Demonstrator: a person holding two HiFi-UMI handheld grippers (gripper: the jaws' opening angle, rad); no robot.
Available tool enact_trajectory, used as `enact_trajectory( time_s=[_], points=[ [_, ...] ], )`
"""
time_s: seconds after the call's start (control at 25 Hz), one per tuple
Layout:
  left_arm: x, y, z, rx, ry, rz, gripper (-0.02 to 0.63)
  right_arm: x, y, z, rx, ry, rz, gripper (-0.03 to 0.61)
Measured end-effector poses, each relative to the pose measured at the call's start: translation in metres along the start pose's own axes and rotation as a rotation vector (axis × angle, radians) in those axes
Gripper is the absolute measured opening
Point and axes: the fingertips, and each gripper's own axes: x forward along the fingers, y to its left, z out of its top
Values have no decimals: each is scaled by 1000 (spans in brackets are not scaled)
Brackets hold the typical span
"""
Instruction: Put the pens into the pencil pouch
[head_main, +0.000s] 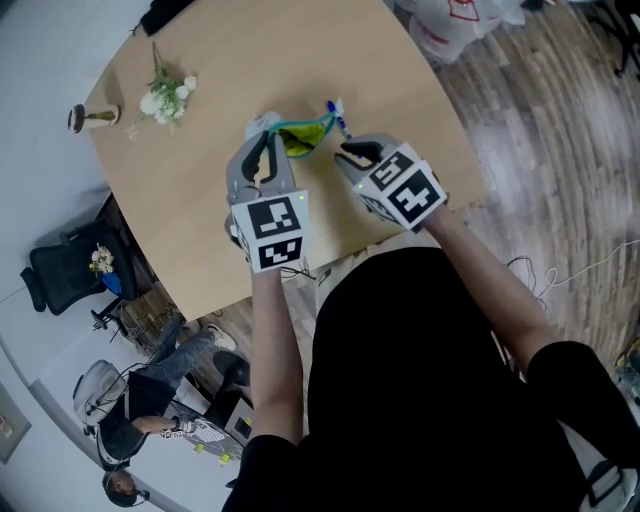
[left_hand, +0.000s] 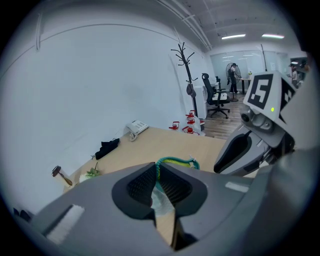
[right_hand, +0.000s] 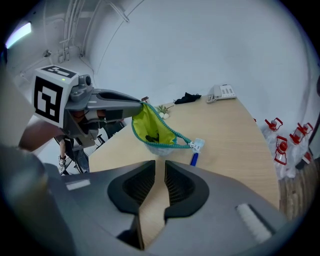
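One blue pen (right_hand: 194, 159) is lying on the counter (right_hand: 235, 135) just beyond the right gripper (right_hand: 160, 172). That gripper's jaws are standing slightly apart with nothing between them and are pointing down toward the pen. The pen's far end is resting beside the zipper pull (right_hand: 198, 145) of the pencil pouch (right_hand: 150, 125). The left gripper (left_hand: 157, 172) is holding the pouch up with its jaws clamped on the teal-zippered rim, so the yellow-lined mouth is gaping toward the right gripper. A dark thing (right_hand: 150, 137) is lying inside; I cannot tell what it is. White flowers (head_main: 165, 98), a black object (right_hand: 187, 97) and a telephone (right_hand: 222, 91) are sitting near the counter's far edge, well apart from the pouch.
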Motion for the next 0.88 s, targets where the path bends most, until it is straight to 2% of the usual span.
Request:
enact_trajectory(
  time_s=[0.64,0.88],
  points=[
    [-4,11,-5,-16,6,20,25,28,-26,-51,-33,150,-89,46],
    [-9,12,-9,-17,13,26,25,41,-34,-69,-81,211,-122,46]
  ],
)
